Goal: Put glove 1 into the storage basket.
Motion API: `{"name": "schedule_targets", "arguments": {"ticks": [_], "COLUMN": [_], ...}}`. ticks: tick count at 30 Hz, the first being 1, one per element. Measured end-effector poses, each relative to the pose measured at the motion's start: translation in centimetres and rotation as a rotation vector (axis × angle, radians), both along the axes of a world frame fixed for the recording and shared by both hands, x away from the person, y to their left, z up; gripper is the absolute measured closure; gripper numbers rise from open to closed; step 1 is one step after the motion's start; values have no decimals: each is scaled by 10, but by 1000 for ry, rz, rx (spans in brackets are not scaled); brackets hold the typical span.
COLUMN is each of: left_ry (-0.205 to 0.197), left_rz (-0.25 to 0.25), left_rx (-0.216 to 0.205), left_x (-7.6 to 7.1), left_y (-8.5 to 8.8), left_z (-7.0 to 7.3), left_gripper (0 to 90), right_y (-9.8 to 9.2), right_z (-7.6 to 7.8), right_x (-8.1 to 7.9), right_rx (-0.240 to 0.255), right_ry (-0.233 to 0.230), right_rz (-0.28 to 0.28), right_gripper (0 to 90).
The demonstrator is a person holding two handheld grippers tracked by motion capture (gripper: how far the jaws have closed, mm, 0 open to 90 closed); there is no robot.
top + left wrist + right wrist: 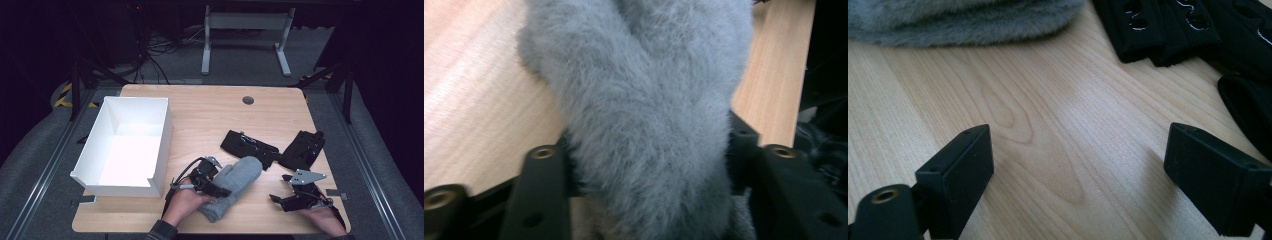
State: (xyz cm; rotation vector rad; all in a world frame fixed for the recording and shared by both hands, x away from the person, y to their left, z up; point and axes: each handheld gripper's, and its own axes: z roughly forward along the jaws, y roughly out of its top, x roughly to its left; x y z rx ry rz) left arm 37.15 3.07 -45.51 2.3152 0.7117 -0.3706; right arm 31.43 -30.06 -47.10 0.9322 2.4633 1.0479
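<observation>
High view: left gripper (216, 192) pinches grey mitten (235, 182); right gripper (276, 190) spread wide

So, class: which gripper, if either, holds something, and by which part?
The left gripper grips the grey mitten across its cuff end; the right gripper is open over bare table.
</observation>
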Motion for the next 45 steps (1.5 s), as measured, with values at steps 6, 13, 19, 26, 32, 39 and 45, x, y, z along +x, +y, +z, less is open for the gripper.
{"name": "schedule_targets", "arguments": {"ticks": [6, 13, 19, 26, 32, 39, 45], "left_ry": [13, -29, -63, -87, -119, -148, -168], "left_rz": [-10, 11, 18, 21, 49, 83, 108], "left_rx": [-7, -31, -44, -64, -73, -74, -69], "left_x": [0, -4, -8, -9, -7, -3, -1], "left_y": [0, 5, 5, 11, 19, 29, 39], "left_z": [4, 18, 31, 50, 73, 99, 119], "left_gripper": [642, 691, 701, 702, 702, 702, 701], "right_y": [0, 0, 0, 0, 0, 0, 0], "right_z": [0, 0, 0, 0, 0, 0, 0], "right_x": [0, 1, 1, 1, 1, 1, 1], "right_rx": [0, 0, 0, 0, 0, 1, 0], "right_ry": [0, 1, 1, 1, 1, 1, -1], "right_rz": [0, 1, 2, 2, 2, 1, 2], "right_gripper": [124, 122, 122, 122, 122, 122, 122]}}
